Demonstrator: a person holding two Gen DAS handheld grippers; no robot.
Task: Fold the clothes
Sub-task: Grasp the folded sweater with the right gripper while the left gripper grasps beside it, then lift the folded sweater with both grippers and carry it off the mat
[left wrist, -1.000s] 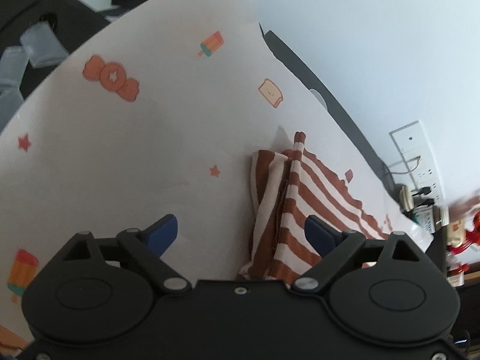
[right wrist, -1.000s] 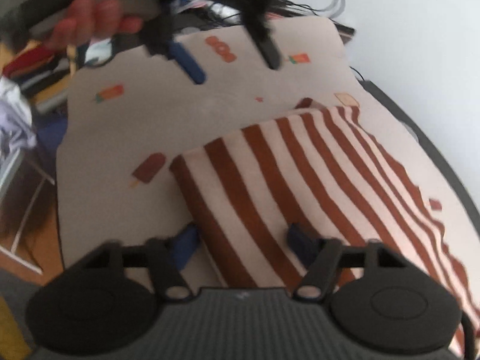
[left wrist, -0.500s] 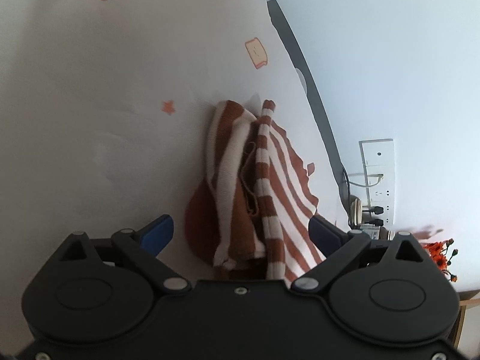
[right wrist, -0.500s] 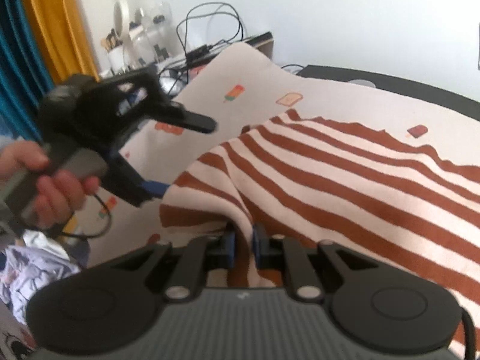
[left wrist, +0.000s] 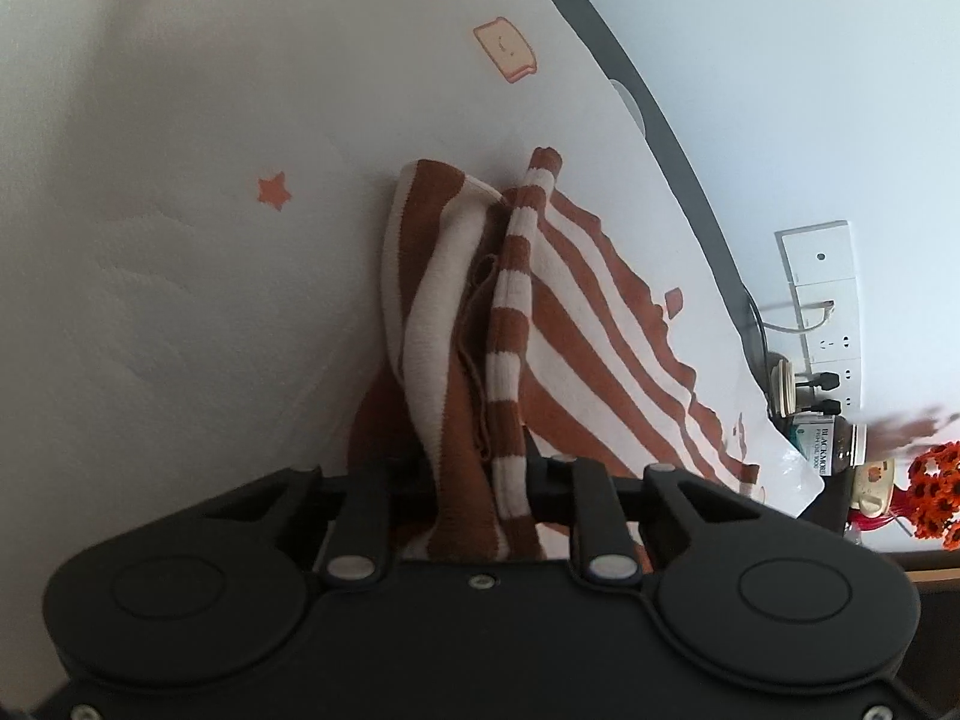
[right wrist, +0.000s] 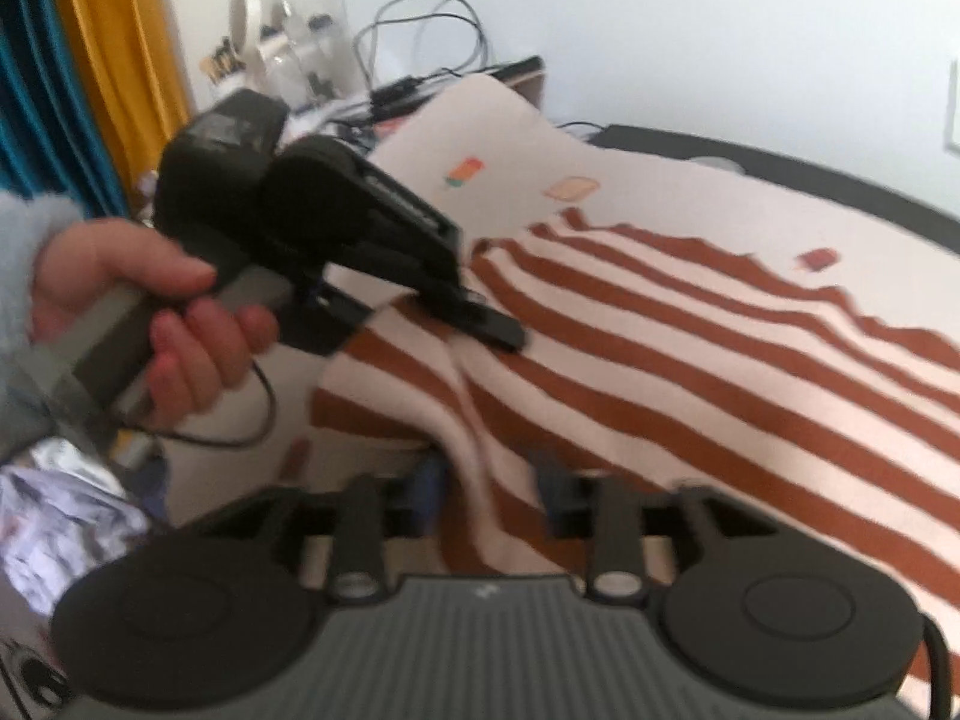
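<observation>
A brown and white striped knit garment (left wrist: 576, 330) lies on a white printed sheet (left wrist: 180, 210). My left gripper (left wrist: 474, 474) is shut on a bunched edge of the garment, which rises in folds between the jaws. In the right wrist view the garment (right wrist: 690, 360) spreads to the right. My right gripper (right wrist: 492, 486) is shut on its near edge, lifted in a ridge. The left gripper (right wrist: 480, 318) shows there too, held by a hand, pinching the garment's left edge.
A dark table edge (left wrist: 660, 120) runs along the wall past the sheet. Wall sockets (left wrist: 828, 312), jars and orange flowers (left wrist: 936, 486) sit at the right. In the right wrist view, cables and clutter (right wrist: 360, 78) lie at the far end, curtains (right wrist: 78, 72) at left.
My left gripper closed on the garment's bunched edge; it was open half a second ago. My right gripper closed on the near edge earlier and has lifted it slightly.
</observation>
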